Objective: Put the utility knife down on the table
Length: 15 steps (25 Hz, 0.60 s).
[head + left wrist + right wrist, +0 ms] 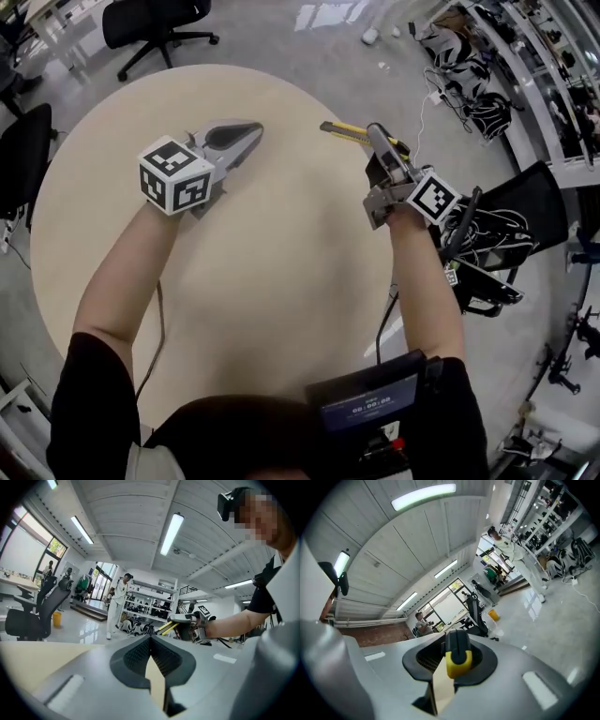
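forearms (122, 281) reach over the round table (281, 281); right gripper (377, 133) pinches the yellow utility knife (349, 131) at the far right, left gripper (253, 129) pressed together, empty. seemingly mid-carry; next lower, then release.

A round beige table (281, 281) stands on a grey glossy concrete floor (309, 42). A black wheeled office chair (155, 23) is at the far left, and white shelving racks (548, 84) run along the right. Long white ceiling lamps (171, 534) are lit under a white panelled ceiling (122, 517), and tall windows (21, 545) are bright with daylight.
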Tool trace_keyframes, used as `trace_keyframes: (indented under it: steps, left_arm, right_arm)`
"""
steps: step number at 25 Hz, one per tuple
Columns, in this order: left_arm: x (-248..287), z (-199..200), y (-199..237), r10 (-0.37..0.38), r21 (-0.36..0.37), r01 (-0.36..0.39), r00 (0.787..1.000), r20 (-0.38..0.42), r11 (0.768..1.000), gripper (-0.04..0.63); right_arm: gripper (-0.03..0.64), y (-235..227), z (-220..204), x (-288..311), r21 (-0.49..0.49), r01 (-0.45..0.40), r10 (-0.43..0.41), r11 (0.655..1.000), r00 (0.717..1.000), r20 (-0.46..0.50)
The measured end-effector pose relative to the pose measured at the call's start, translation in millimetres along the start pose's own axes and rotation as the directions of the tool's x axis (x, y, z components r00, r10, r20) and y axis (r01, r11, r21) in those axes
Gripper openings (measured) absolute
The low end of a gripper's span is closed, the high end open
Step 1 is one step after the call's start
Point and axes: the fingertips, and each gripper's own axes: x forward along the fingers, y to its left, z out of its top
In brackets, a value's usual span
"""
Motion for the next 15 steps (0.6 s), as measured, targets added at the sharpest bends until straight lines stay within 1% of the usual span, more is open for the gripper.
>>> trace_keyframes:
  steps: [4, 8, 9, 10, 11, 12, 14, 15]
  left_arm:
    - [8, -9, 31, 0.014, 0.001, -0.014, 1.0, -0.009, 1.0, -0.002]
    - [20, -20, 50, 0.023, -0.019, -0.023, 1.0, -0.018, 1.0, -0.002]
    - [23, -23, 52, 0.023, -0.024, -0.023, 1.0, -0.02, 0.999, -0.002]
    - [25, -25, 55, 0.022, -0.026, -0.023, 0.999, -0.023, 0.999, -0.002]
    - [27, -27, 57, 0.022, -0.027, -0.023, 0.999, -0.024, 0.999, -0.002]
    - [28, -28, 59, 0.022, -0.028, -0.023, 0.999, -0.024, 0.999, -0.002]
    - [29, -31, 64, 0.026, -0.027, -0.027, 0.999, -0.028, 0.999, -0.002]
    - [30, -33, 66, 0.03, -0.026, -0.031, 0.999, -0.03, 0.999, -0.002]
  right_arm:
    - [0.084, -19, -22, 48, 0.03, 0.003, -0.002, 1.0, 0.999, -0.034]
    - [0.084, -34, -28, 79, 0.03, -0.007, 0.009, 1.0, 0.999, -0.05]
    - [0.084, -41, -31, 82, 0.042, 0.022, -0.019, 0.999, 0.998, -0.056]
    - [0.084, -54, -36, 82, 0.07, 0.087, -0.083, 0.994, 0.994, -0.064]
    - [0.084, -68, -41, 81, 0.109, 0.165, -0.157, 0.98, 0.985, -0.075]
    - [0.084, -77, -44, 82, 0.14, 0.208, -0.198, 0.968, 0.977, -0.083]
    - [0.084, -83, -48, 89, 0.159, 0.215, -0.203, 0.964, 0.975, -0.087]
    - [0.084, -84, -49, 94, 0.163, 0.199, -0.188, 0.966, 0.979, -0.085]
